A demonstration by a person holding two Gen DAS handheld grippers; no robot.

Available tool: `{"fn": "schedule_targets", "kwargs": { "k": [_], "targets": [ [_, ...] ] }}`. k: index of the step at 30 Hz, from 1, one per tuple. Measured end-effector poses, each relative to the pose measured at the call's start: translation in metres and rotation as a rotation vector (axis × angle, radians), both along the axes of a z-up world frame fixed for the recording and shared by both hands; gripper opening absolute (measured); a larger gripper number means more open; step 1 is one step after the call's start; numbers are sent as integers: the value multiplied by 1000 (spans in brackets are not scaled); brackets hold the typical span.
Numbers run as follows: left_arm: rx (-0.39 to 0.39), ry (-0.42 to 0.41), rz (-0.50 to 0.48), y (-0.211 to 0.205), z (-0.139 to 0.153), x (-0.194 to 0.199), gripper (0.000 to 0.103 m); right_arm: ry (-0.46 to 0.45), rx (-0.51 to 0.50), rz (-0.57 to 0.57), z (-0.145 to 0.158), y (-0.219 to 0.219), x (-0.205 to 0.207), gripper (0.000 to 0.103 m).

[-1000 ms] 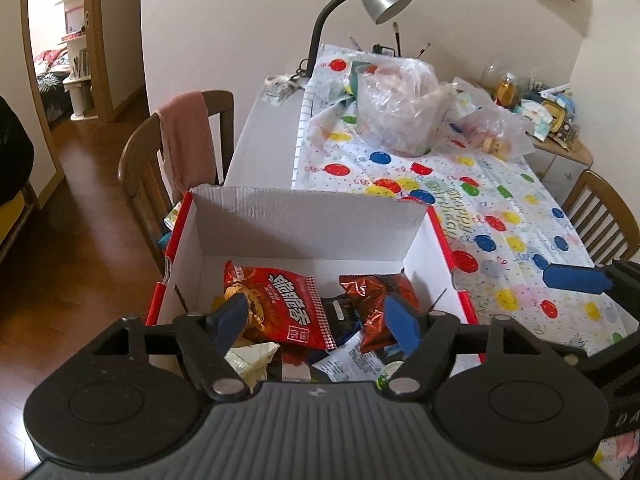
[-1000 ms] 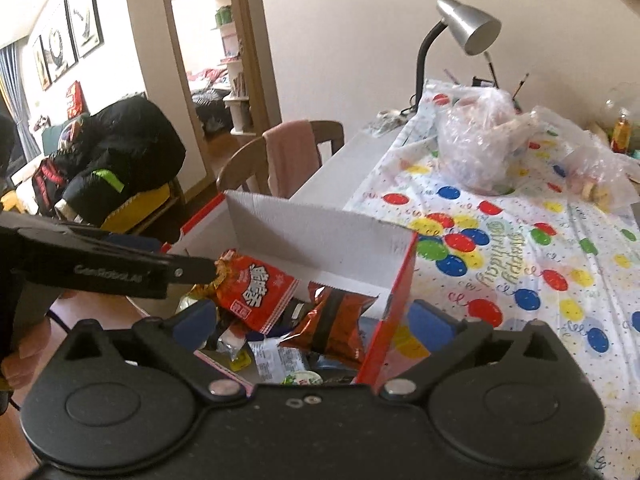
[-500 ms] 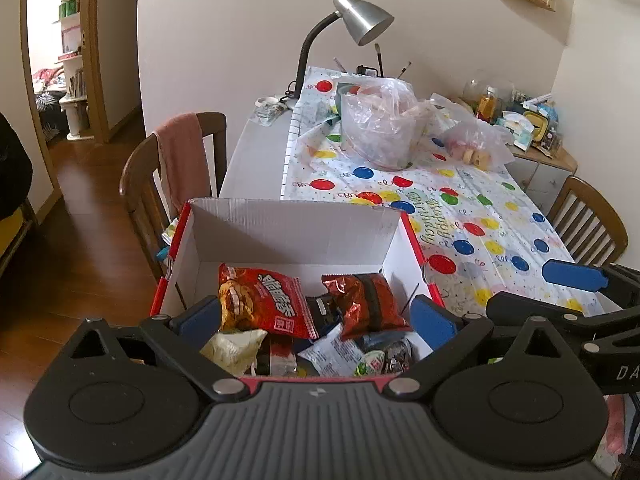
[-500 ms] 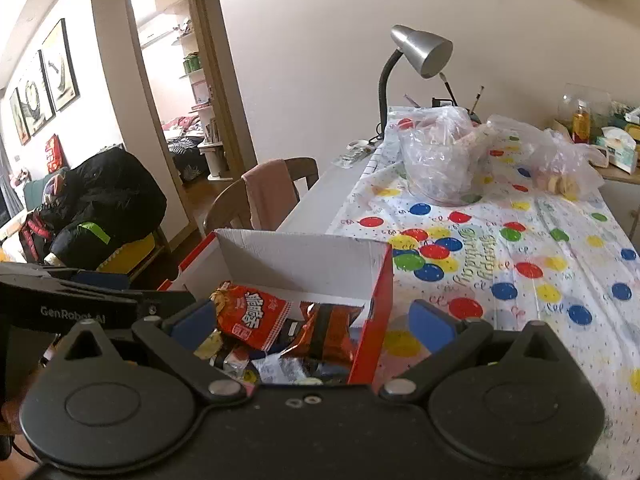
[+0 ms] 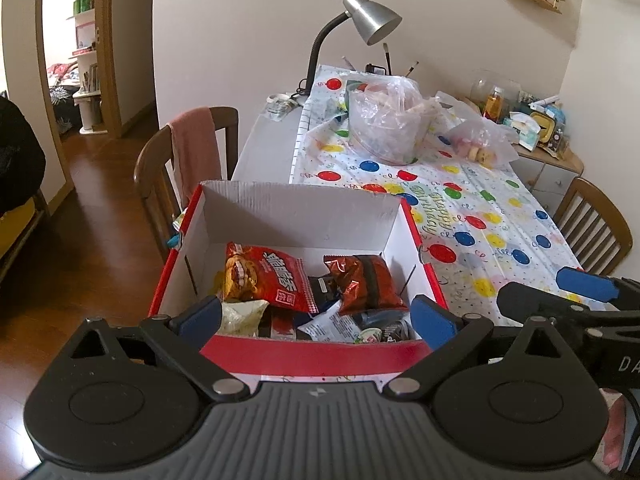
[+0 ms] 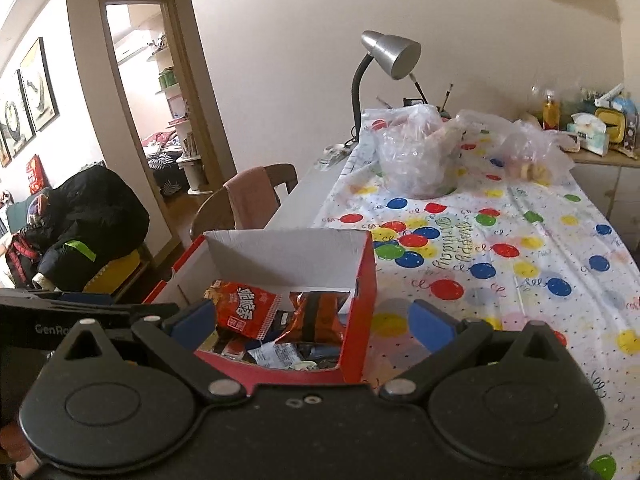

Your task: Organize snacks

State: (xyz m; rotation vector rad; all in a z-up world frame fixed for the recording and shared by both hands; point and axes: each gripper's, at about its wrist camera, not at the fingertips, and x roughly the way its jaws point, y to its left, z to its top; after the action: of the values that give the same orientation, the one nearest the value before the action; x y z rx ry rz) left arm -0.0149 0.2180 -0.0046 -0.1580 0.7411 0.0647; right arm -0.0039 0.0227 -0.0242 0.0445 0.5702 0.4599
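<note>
A red-and-white cardboard box [image 5: 296,206] [image 6: 362,280] stands at the near end of the table and holds several snack packets. On top lie a red chip bag [image 5: 266,276] [image 6: 244,308] and a dark red packet [image 5: 366,282] [image 6: 316,316]. My left gripper [image 5: 316,318] hangs open above the box's near wall, nothing between its blue pads. My right gripper [image 6: 312,320] is open too, held just right of the box, its left finger over the box and its right finger over the tablecloth. Each gripper shows at the edge of the other's view.
A balloon-print tablecloth [image 5: 472,216] covers the table. Clear plastic bags [image 5: 384,120] [image 6: 412,152] of food sit at the far end by a grey desk lamp [image 5: 368,20]. A wooden chair [image 5: 188,152] with a pink towel stands left, another chair [image 5: 592,228] right.
Both grippers have pulled back and up from the box, and both have opened wider. The packets lie in the box as before.
</note>
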Motion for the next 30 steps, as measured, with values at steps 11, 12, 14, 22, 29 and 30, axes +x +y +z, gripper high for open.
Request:
{"fn": "schedule_targets", "kwargs": {
  "k": [11, 12, 14, 22, 29, 30],
  "targets": [
    [13, -13, 15, -5, 3, -8, 101, -14, -23, 10, 1, 3, -3, 103],
    [16, -16, 14, -6, 4, -8, 101, -16, -23, 9, 1, 3, -3, 103],
    [21, -22, 16, -7, 5, -10, 101, -20, -24, 7, 2, 3, -4, 103],
    [29, -27, 18, -8, 6, -12, 101, -12, -27, -11, 2, 0, -4, 103],
    [28, -27, 20, -9, 8, -13, 101, -8, -31, -21, 1, -1, -3, 103],
    [29, -29, 21, -9, 8, -13, 101, -5, -31, -24, 1, -2, -3, 103]
  ]
}}
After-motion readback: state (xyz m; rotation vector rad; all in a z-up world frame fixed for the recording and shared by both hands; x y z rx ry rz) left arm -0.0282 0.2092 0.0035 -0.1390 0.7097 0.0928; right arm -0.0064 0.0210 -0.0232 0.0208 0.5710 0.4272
